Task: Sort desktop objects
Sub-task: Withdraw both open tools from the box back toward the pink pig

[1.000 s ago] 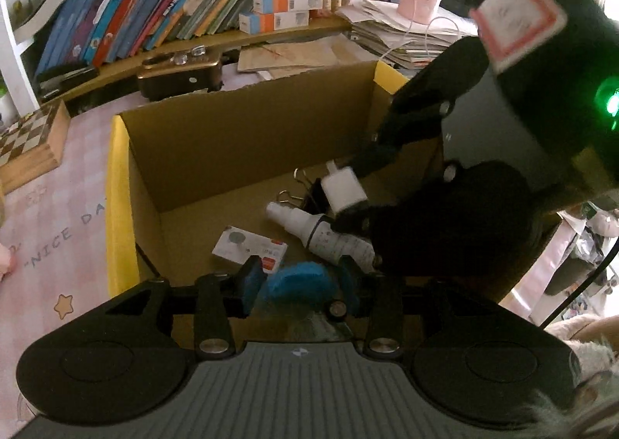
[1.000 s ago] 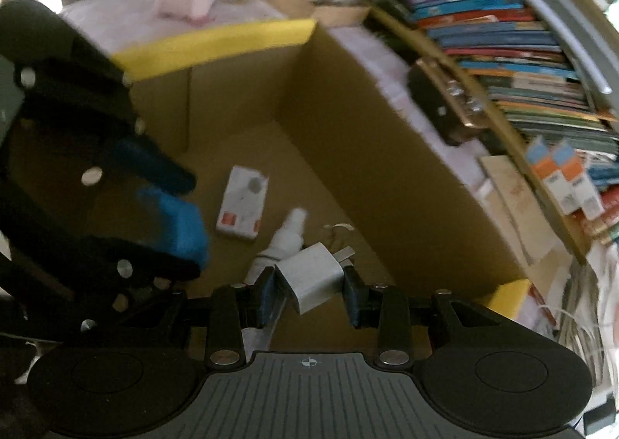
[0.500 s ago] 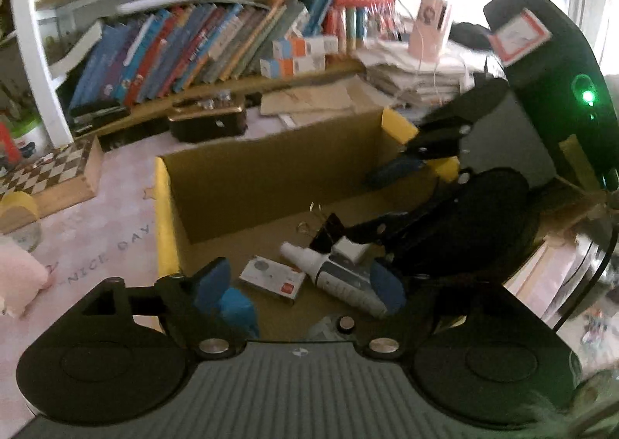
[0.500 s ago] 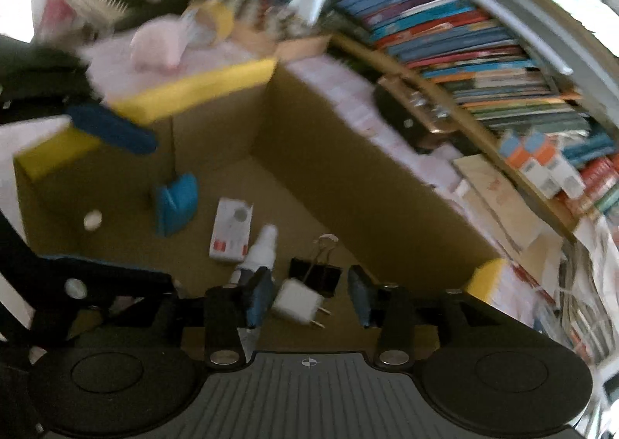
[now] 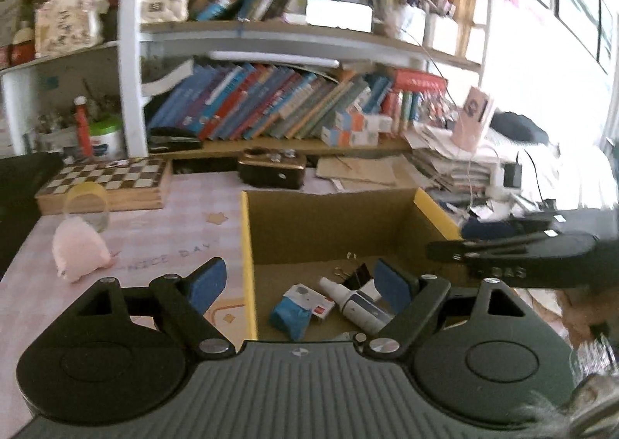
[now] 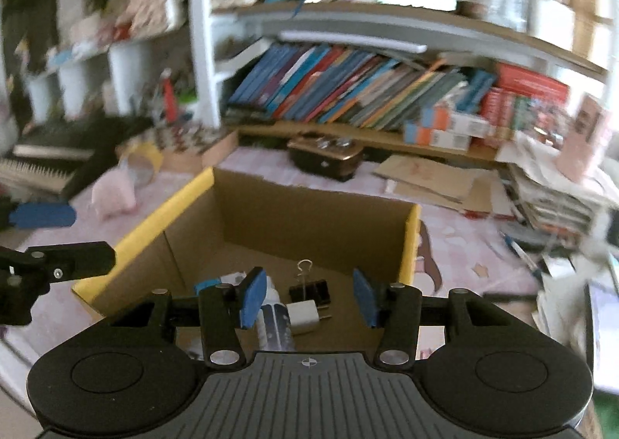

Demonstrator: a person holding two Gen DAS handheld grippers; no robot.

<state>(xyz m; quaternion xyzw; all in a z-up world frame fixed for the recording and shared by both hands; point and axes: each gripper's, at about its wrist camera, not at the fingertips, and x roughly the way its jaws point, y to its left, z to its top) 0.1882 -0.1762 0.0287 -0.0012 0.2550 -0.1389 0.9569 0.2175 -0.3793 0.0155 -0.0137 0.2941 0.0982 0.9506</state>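
On the far left of the desk a pink plush (image 5: 79, 247) lies on the pale pink mat (image 5: 162, 241), with a tape roll (image 5: 86, 203) just behind it and a chessboard (image 5: 108, 178) beyond; none of these is boxed yet, so they look like what remains to sort. The left gripper (image 5: 298, 284) hangs above the near left rim of the box (image 5: 247, 245), its jaws spread wide and holding nothing. The box is open-topped cardboard with yellow-edged flaps, which suits dropping items in from above. On its floor, left to right, lie a blue wad (image 5: 290, 317), a small white-and-red carton (image 5: 309, 298), a spray bottle (image 5: 350, 301) on its side, a black binder clip (image 6: 309, 290) and a white plug (image 6: 303, 317), all close together near the front. The right gripper (image 6: 309, 298) hovers over the clip and plug, jaws likewise parted and empty. Behind the desk stand crowded bookshelves (image 5: 271, 106); paper stacks (image 5: 445, 160) sit at the right. The room is cluttered and brightly lit from the right.
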